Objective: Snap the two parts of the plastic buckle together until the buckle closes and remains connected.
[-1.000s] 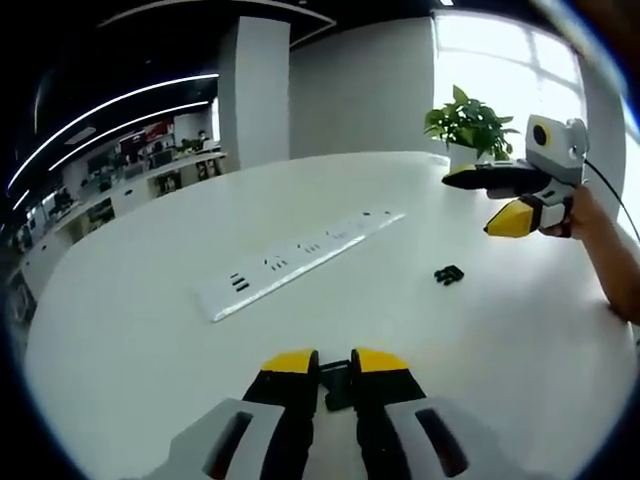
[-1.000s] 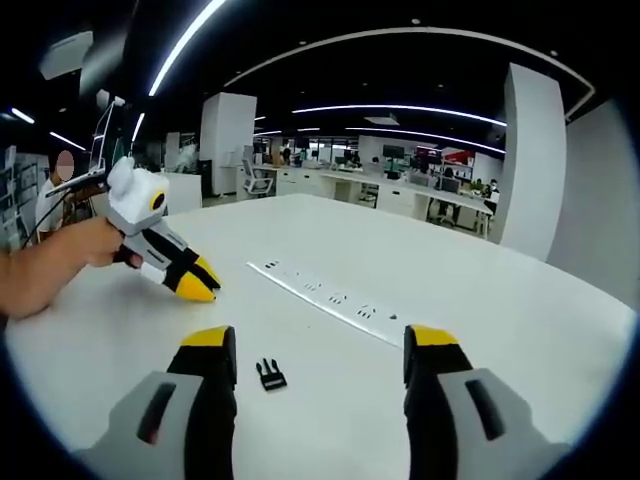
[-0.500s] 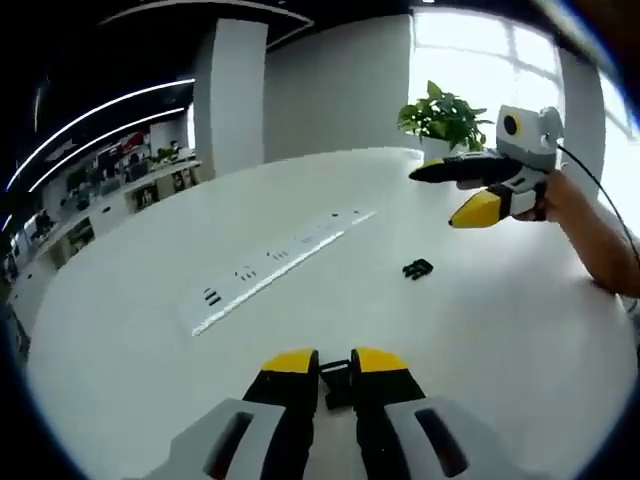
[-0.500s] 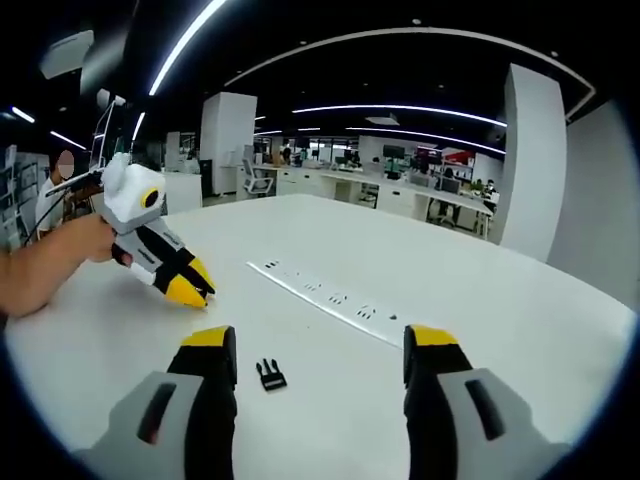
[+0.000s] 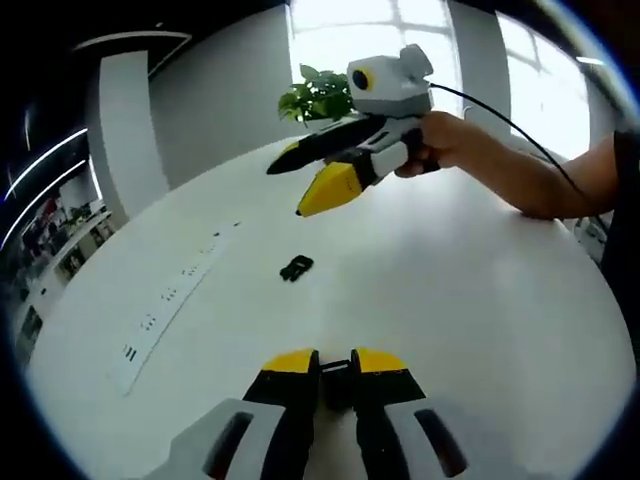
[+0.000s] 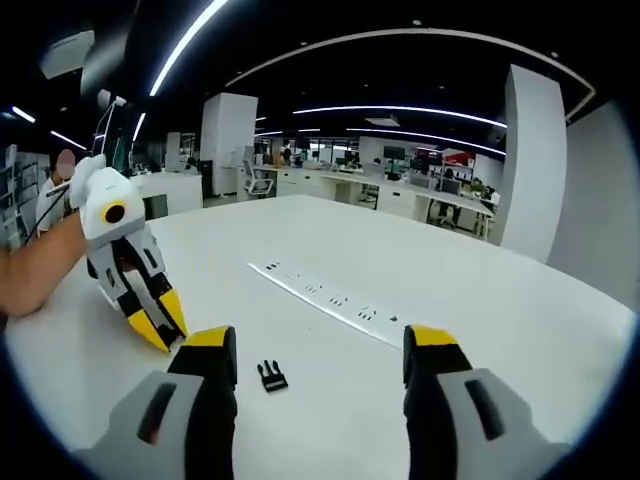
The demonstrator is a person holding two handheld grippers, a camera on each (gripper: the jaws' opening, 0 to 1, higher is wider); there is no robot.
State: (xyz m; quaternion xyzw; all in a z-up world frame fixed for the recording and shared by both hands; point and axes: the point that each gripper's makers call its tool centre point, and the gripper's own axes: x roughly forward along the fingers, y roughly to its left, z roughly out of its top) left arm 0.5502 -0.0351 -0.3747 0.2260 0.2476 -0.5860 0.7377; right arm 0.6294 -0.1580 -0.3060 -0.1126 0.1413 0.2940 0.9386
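Left gripper (image 5: 335, 362) clamped on one buckle half (image 5: 336, 378); right gripper (image 6: 322, 350) spread wide with nothing between its jaws.

In the left gripper view I see a dark buckle piece pinched between my yellow-tipped jaws, while the loose buckle half (image 5: 296, 267) lies on the white table (image 5: 480, 300), below the right gripper's tips. In the right gripper view I see that loose half (image 6: 271, 376) just ahead between my jaws, the power strip (image 6: 325, 298) beyond it, and the left gripper (image 6: 157, 325) angled down nearby.
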